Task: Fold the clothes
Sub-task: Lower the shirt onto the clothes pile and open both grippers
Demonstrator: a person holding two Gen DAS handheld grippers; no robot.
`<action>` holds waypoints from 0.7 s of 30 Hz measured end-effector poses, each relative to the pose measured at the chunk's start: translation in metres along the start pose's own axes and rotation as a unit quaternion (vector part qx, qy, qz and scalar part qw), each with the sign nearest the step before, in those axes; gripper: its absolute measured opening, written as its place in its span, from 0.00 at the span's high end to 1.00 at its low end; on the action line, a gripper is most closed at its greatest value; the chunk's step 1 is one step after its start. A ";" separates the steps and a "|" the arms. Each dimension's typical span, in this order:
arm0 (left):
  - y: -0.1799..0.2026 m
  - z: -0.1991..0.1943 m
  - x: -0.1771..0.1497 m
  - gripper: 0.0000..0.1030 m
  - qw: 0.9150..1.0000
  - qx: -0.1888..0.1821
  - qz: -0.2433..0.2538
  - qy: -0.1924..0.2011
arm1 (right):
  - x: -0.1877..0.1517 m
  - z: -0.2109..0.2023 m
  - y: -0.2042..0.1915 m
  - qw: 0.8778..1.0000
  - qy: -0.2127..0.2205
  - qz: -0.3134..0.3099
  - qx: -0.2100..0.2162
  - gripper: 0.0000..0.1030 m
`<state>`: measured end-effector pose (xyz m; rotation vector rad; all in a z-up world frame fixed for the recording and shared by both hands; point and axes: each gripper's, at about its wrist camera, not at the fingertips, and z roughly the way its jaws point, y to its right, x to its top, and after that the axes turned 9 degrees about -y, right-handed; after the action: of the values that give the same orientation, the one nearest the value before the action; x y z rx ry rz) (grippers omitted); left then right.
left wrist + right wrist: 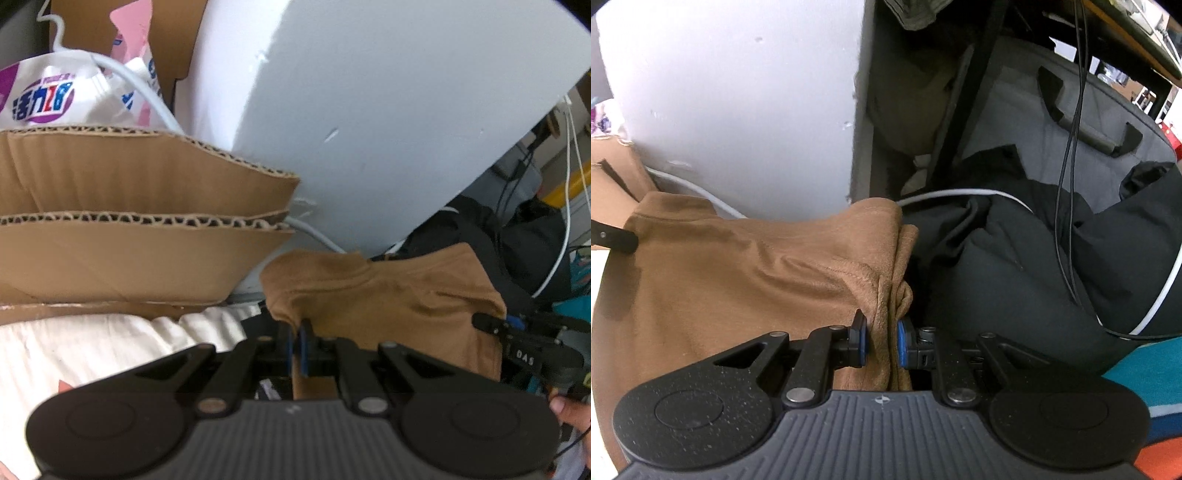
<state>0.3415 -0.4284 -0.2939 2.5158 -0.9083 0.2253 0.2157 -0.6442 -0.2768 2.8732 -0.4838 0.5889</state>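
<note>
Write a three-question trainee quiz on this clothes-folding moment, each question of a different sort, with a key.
1. True or false: the left claw is shut on the brown garment.
2. Multiple choice: what lies to the right of the brown garment in the right wrist view? A. a white plate B. black clothing C. a glass bottle
3. Fill in: in the left wrist view, stacked ____ flaps fill the left side above the cream cloth.

Key: 1 true; 2 B; 3 cardboard. The right claw also pinches a bunched edge of the garment.
</note>
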 end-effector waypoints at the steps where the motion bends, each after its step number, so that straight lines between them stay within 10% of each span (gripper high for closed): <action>1: 0.000 -0.001 -0.002 0.95 1.000 0.007 0.003 0.002 | 0.000 0.003 0.000 1.000 -0.003 0.002 -0.004 0.82; 21: 0.040 -0.031 -0.049 0.88 0.996 -0.007 0.078 0.032 | -0.029 -0.025 -0.013 0.998 0.049 -0.017 0.043 0.70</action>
<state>0.2788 -0.4133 -0.2664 2.4107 -1.0775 0.3462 0.1861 -0.6184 -0.2667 2.9091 -0.4029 0.7583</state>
